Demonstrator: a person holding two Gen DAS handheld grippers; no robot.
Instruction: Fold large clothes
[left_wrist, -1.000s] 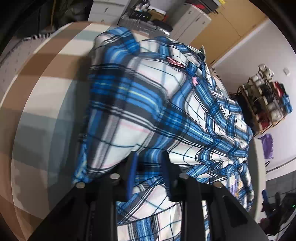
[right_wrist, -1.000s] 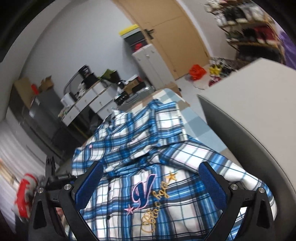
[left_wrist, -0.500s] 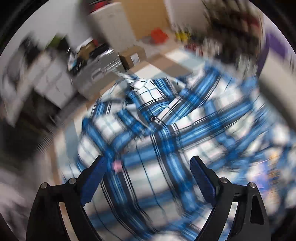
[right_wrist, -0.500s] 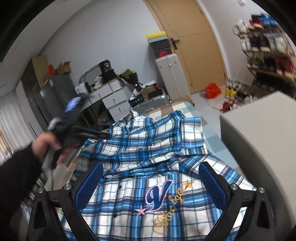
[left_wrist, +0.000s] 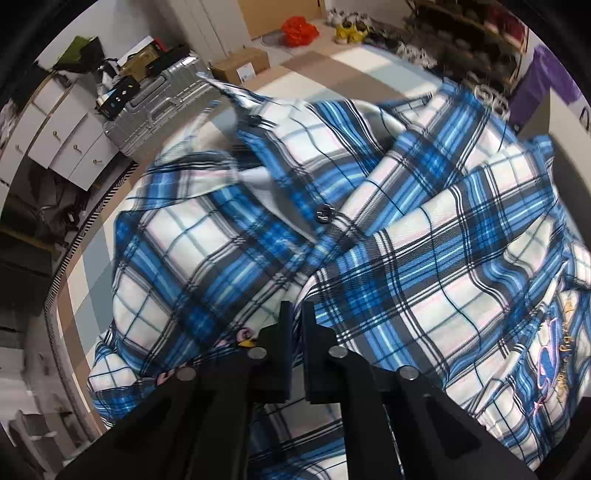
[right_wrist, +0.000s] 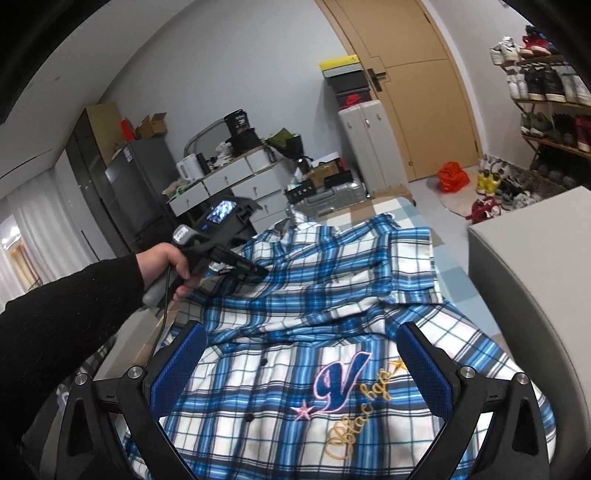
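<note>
Your left gripper (left_wrist: 296, 314), pinched together on the blue-and-white plaid cotton shirt (left_wrist: 369, 229), sits nearer its collar; your right gripper (right_wrist: 301, 363) gapes above the hem.

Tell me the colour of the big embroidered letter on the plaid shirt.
Dark blue, outlined in pink; clearest in the right wrist view.

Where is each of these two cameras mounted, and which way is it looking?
Left wrist: on the left gripper, looking steeply down at the shirt; its closed black fingers show.
Right wrist: on the right gripper, facing across the shirt toward the door; its open blue fingers, the left hand and sleeve show.
Shared: shirt, orange bag, silver suitcase.
</note>
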